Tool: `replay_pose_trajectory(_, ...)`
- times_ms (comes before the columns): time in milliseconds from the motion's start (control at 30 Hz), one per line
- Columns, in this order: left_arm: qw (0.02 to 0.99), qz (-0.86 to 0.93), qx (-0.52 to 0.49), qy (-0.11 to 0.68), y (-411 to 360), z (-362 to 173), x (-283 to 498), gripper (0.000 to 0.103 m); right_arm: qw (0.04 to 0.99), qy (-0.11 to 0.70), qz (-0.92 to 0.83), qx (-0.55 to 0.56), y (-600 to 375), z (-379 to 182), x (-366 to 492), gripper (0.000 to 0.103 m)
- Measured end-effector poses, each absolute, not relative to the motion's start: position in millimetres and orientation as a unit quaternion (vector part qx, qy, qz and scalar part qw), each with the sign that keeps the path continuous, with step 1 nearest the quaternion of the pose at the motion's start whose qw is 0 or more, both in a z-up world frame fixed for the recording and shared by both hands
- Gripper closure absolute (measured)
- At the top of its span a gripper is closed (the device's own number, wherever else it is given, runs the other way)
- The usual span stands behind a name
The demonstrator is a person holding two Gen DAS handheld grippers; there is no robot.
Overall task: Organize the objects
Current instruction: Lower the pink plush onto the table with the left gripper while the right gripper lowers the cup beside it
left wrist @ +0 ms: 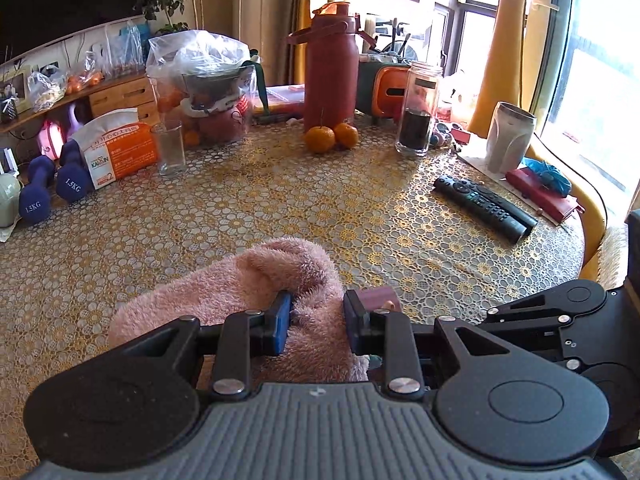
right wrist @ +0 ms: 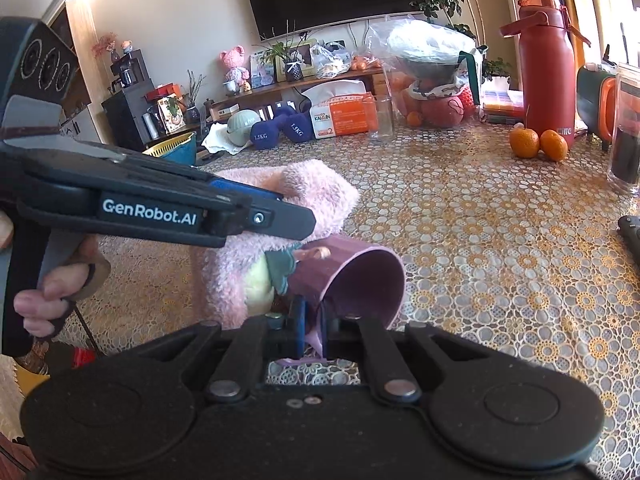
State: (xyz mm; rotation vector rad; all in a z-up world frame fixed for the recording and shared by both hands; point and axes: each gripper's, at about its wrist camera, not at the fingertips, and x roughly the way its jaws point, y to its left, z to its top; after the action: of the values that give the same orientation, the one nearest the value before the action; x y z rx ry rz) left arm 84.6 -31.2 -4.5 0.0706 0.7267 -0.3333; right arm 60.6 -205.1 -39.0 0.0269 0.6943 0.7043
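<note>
Lace-patterned table point(left wrist: 280, 200): left gripper point(left wrist: 316, 320) clamps pink towel point(left wrist: 224, 292); right gripper point(right wrist: 312, 328) pinches purple cup point(right wrist: 360, 280).

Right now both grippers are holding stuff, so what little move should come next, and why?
Probably tug the pink fuzzy towel gently away from the purple cup. The left gripper is pinching the towel, and the right gripper is clamped on the rim of the cup, which lies tipped on its side against the towel. Separating them would likely let the cup be stood upright on the table.
</note>
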Motion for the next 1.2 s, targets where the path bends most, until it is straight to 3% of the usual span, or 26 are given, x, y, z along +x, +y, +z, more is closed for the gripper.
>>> replay_pose_trajectory(500,0.915,-0.018,-0.001,0.403,64.9,-37.0,112.1,0.076,0.885,0.334,0.324,0.007,-207.0,-39.8,64.3,0.096)
replay_pose_trajectory(833,0.912,-0.012,0.001,0.410,70.3,-45.8,117.0,0.076,0.888,0.341,0.310,0.008,-207.1,-37.0,67.2,0.087)
replay_pose_trajectory(900,0.914,-0.013,0.001,0.406,69.3,-43.0,114.7,0.073,0.888,0.342,0.308,0.010,-208.5,-35.9,67.3,0.084)
replay_pose_trajectory(1033,0.921,-0.007,0.002,0.389,70.2,-35.0,107.3,0.036,0.891,0.340,0.302,0.009,-210.1,-32.8,65.0,0.079)
replay_pose_trajectory(1200,0.925,-0.005,0.001,0.379,70.4,-23.1,94.6,0.035,0.895,0.335,0.295,0.016,-213.8,-29.1,63.0,0.073)
